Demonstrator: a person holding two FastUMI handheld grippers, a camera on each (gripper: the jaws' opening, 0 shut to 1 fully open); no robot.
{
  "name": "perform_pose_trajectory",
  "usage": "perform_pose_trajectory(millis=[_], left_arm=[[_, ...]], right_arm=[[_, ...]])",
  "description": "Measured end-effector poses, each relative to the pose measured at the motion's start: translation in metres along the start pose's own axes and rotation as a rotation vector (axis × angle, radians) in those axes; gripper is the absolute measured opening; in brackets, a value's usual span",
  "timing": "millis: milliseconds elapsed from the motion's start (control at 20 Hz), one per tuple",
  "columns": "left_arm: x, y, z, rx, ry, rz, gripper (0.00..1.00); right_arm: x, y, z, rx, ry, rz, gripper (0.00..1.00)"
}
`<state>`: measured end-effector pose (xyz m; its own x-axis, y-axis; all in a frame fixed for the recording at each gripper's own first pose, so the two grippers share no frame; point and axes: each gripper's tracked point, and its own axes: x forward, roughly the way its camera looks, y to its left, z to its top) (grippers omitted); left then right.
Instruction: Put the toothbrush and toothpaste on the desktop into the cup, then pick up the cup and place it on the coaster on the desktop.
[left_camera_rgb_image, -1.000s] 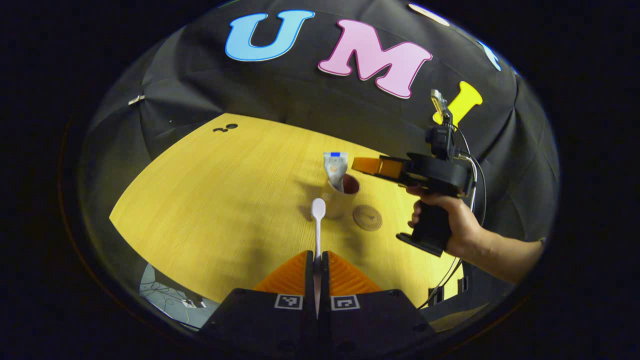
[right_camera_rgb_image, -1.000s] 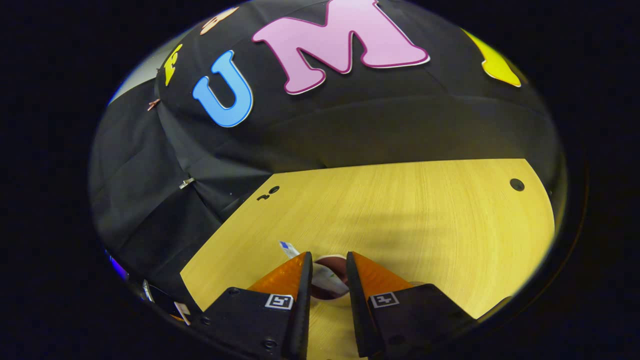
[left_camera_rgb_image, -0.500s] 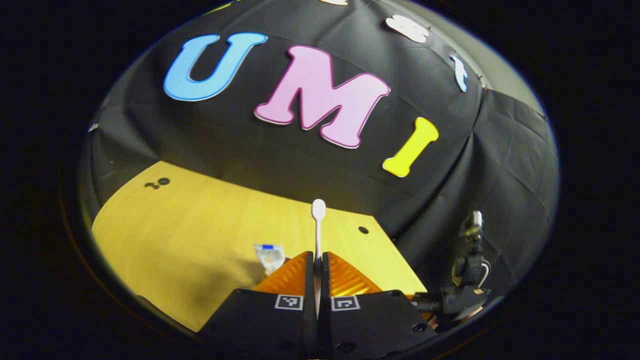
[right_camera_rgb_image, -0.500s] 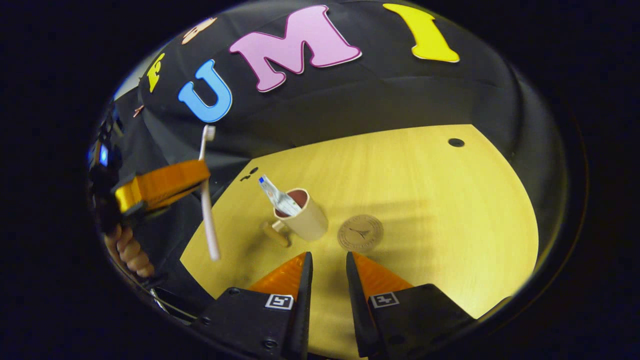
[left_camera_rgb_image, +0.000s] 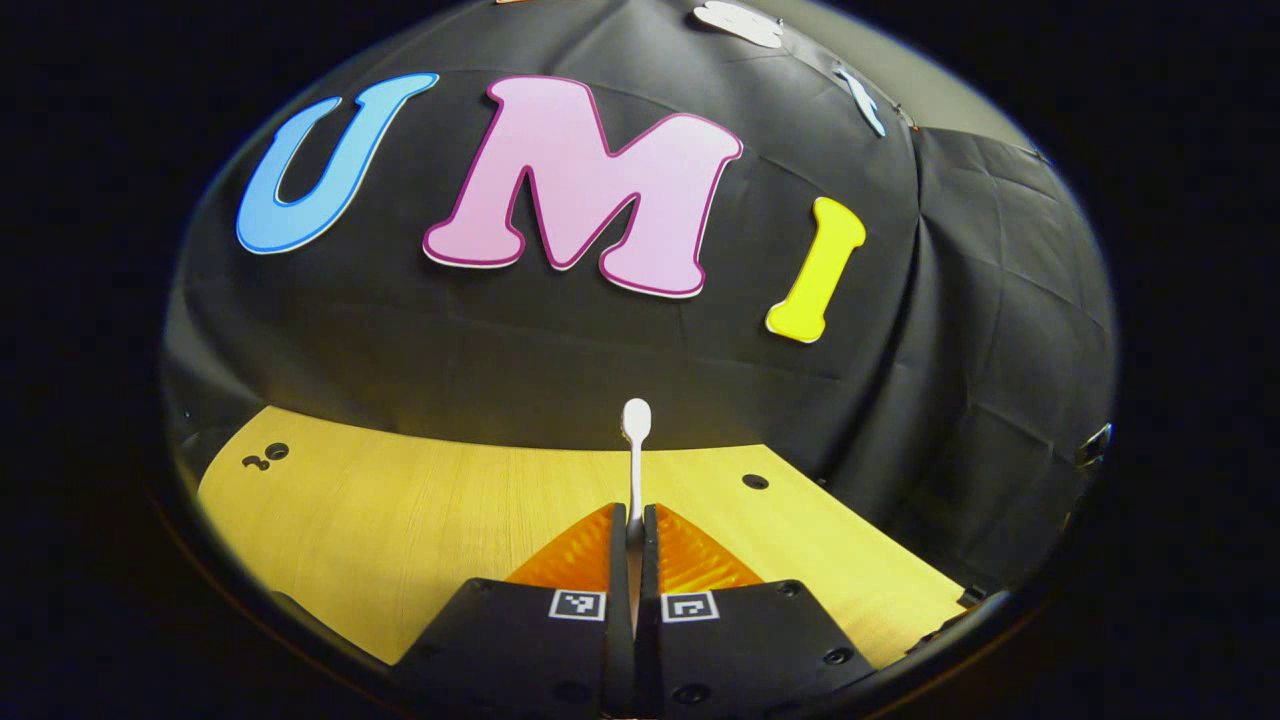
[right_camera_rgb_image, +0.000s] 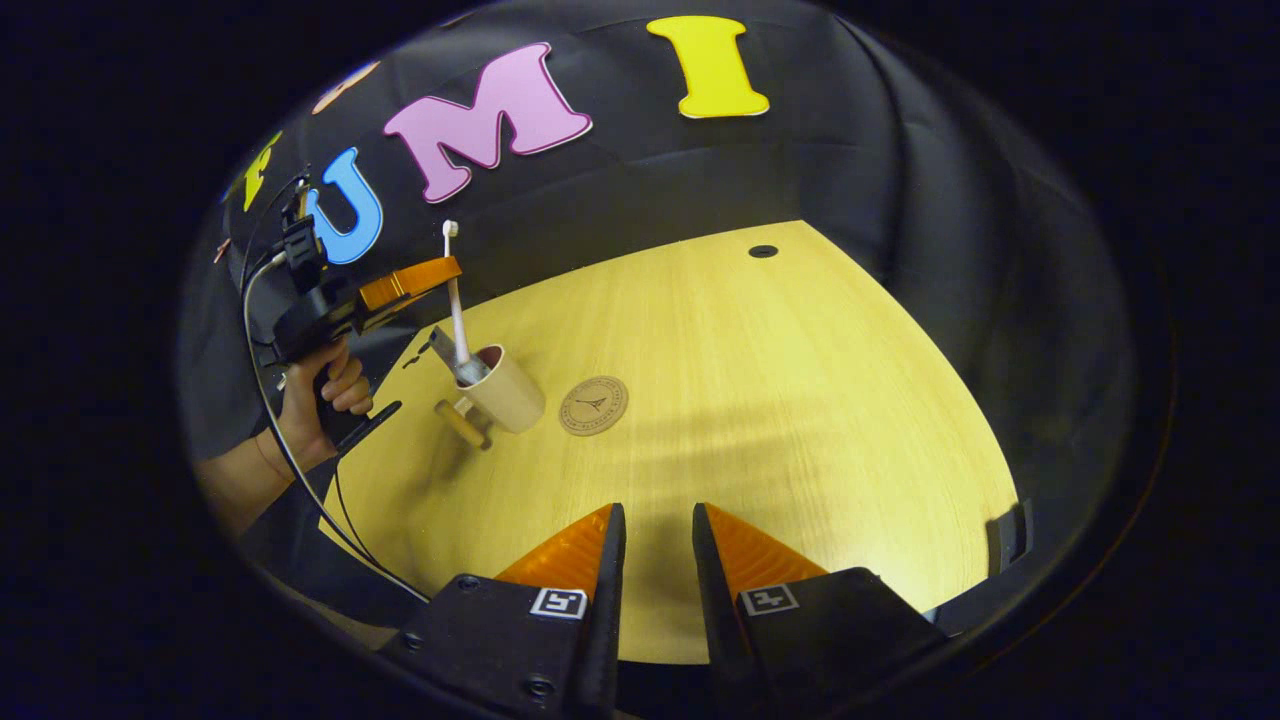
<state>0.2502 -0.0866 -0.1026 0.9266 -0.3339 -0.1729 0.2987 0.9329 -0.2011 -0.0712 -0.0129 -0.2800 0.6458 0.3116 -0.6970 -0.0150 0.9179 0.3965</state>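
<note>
My left gripper (left_camera_rgb_image: 634, 512) is shut on a white toothbrush (left_camera_rgb_image: 636, 420), whose head sticks up past the fingertips. In the right gripper view that left gripper (right_camera_rgb_image: 448, 272) holds the toothbrush (right_camera_rgb_image: 458, 330) upright over a beige cup (right_camera_rgb_image: 505, 392). The brush's lower end is at the cup's mouth. A toothpaste tube (right_camera_rgb_image: 446, 352) leans out of the cup to the left. The cup has a wooden handle (right_camera_rgb_image: 462, 424). A round brown coaster (right_camera_rgb_image: 593, 405) lies just right of the cup. My right gripper (right_camera_rgb_image: 655, 512) is open and holds nothing, well back from the cup.
The yellow wooden table (right_camera_rgb_image: 780, 400) has a dark hole (right_camera_rgb_image: 763, 251) near its far edge. A hand (right_camera_rgb_image: 325, 395) holds the left gripper at the table's left side, with a cable (right_camera_rgb_image: 300, 470) trailing below it. The table's front edge runs close under my right gripper.
My left gripper has carried the toothbrush over the cup, and the cup has dropped below its own view. My right gripper has pulled back and to the right, away from the cup.
</note>
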Motion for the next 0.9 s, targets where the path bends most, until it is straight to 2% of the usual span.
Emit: perform_pose_trajectory(millis=[200,350,500,550,600,650,700,750,800,850,900], left_arm=[[0.019,0.013,-0.017,0.053,-0.004,0.067,0.06],[0.021,0.01,-0.035,0.044,0.047,0.043,0.1],[0.013,0.008,-0.04,0.045,0.063,0.042,0.15],[0.007,0.003,-0.042,0.041,0.073,0.027,0.21],[0.003,-0.001,-0.044,0.037,0.086,0.013,0.31],[-0.003,-0.005,-0.045,0.036,0.097,0.009,0.24],[-0.013,-0.01,-0.044,0.038,0.105,0.0,0.38],[-0.021,-0.012,-0.043,0.043,0.109,0.001,0.41],[-0.03,-0.014,-0.041,0.052,0.111,0.002,0.64],[-0.039,-0.015,-0.041,0.061,0.116,-0.003,0.6],[-0.05,-0.017,-0.041,0.072,0.127,-0.013,0.63]], right_arm=[[-0.014,-0.021,-0.004,0.014,-0.005,-0.041,0.4],[-0.016,-0.031,-0.003,0.022,-0.009,-0.054,0.4],[-0.013,-0.028,-0.001,0.019,-0.015,-0.033,0.41],[-0.01,-0.026,0.0,0.012,-0.012,-0.026,0.41],[-0.008,-0.023,0.001,0.011,-0.011,-0.018,0.41],[-0.007,-0.021,0.002,0.009,-0.01,-0.011,0.41],[-0.004,-0.019,0.005,0.008,-0.01,-0.003,0.41],[-0.002,-0.017,0.007,0.008,-0.012,0.004,0.41],[0.001,-0.017,0.009,0.009,-0.014,0.01,0.41],[0.003,-0.016,0.011,0.01,-0.016,0.014,0.41],[0.004,-0.015,0.012,0.01,-0.018,0.018,0.41]])
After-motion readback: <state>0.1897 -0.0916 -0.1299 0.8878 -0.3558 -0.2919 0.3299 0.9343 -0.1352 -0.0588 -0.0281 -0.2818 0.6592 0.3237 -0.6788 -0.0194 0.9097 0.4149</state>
